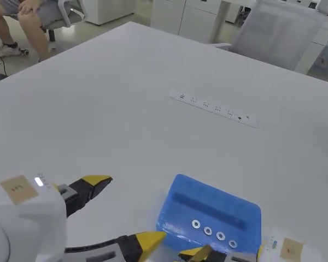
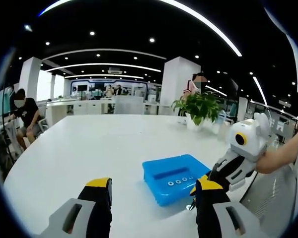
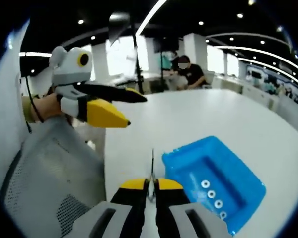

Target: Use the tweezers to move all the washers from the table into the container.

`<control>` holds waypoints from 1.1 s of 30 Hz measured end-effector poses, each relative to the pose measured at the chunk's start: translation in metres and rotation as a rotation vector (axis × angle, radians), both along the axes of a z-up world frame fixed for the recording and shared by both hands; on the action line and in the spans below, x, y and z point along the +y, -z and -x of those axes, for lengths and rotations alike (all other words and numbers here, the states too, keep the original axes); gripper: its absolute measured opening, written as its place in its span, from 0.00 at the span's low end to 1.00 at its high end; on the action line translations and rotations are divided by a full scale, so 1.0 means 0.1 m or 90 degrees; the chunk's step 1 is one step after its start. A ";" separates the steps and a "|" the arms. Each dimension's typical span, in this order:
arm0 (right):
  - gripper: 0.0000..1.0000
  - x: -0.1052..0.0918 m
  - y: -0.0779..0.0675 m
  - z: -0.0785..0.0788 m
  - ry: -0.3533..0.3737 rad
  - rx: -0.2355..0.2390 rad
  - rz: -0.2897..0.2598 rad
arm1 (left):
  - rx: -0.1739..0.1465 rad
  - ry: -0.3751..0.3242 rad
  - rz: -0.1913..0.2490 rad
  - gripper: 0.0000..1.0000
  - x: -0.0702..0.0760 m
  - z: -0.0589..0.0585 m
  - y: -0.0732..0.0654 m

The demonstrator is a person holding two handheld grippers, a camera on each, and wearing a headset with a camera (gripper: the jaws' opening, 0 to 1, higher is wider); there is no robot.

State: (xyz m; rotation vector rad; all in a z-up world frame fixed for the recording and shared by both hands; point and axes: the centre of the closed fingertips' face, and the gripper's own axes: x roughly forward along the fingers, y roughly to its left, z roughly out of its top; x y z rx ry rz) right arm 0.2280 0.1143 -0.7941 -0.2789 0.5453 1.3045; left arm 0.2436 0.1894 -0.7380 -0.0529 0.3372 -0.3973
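We can read no words, numbers or brands. A tan sticker [image 1: 17, 188] on the left gripper [image 1: 123, 212] and a second sticker [image 1: 290, 249] on the right gripper [image 1: 199, 254] bear faint marks too small to make out. The symbols on the power strip [image 1: 214, 109] are just as illegible.

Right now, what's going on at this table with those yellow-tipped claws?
A person is working at a white table with a hand-held gripper in each hand. The right gripper is shut on a pair of tweezers, which point at the table just beside a blue tray. The left gripper is open and holds nothing. Four washers already lie in a row inside the tray.
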 end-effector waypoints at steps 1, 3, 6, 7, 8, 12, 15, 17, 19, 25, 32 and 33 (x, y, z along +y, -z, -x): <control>0.03 0.00 -0.05 -0.02 0.002 0.000 -0.007 | -0.001 0.000 0.002 0.68 0.00 0.00 0.00; 0.03 0.02 -0.16 -0.05 0.005 0.010 -0.029 | -0.002 -0.001 0.003 0.68 0.00 0.00 -0.01; 0.03 0.04 -0.33 -0.14 0.023 0.015 -0.060 | -0.002 0.000 0.003 0.68 0.00 0.00 -0.01; 0.03 0.04 -0.37 -0.17 0.028 0.015 -0.069 | -0.002 0.000 0.003 0.68 0.01 0.00 -0.01; 0.03 0.04 -0.40 -0.21 0.033 0.014 -0.077 | -0.002 0.000 0.004 0.68 0.01 0.00 -0.01; 0.03 0.04 -0.49 -0.36 0.057 0.022 -0.102 | -0.003 -0.001 0.007 0.68 0.01 0.00 -0.01; 0.03 0.03 -0.46 -0.50 0.072 0.017 -0.097 | -0.002 0.000 0.007 0.68 0.01 0.00 0.00; 0.03 0.03 -0.43 -0.54 0.081 0.018 -0.091 | -0.001 0.002 0.007 0.67 0.00 0.00 0.00; 0.03 0.04 -0.41 -0.61 0.089 0.020 -0.092 | -0.001 0.003 0.006 0.67 0.00 0.00 0.00; 0.03 0.08 -0.26 -0.81 0.121 0.044 -0.082 | 0.002 0.005 0.007 0.66 0.00 0.01 0.01; 0.03 0.11 -0.07 -0.95 0.153 0.096 -0.076 | 0.002 0.009 0.007 0.66 -0.01 0.01 0.01; 0.03 0.11 -0.04 -0.96 0.156 0.102 -0.072 | 0.002 0.010 0.007 0.66 -0.02 0.01 0.01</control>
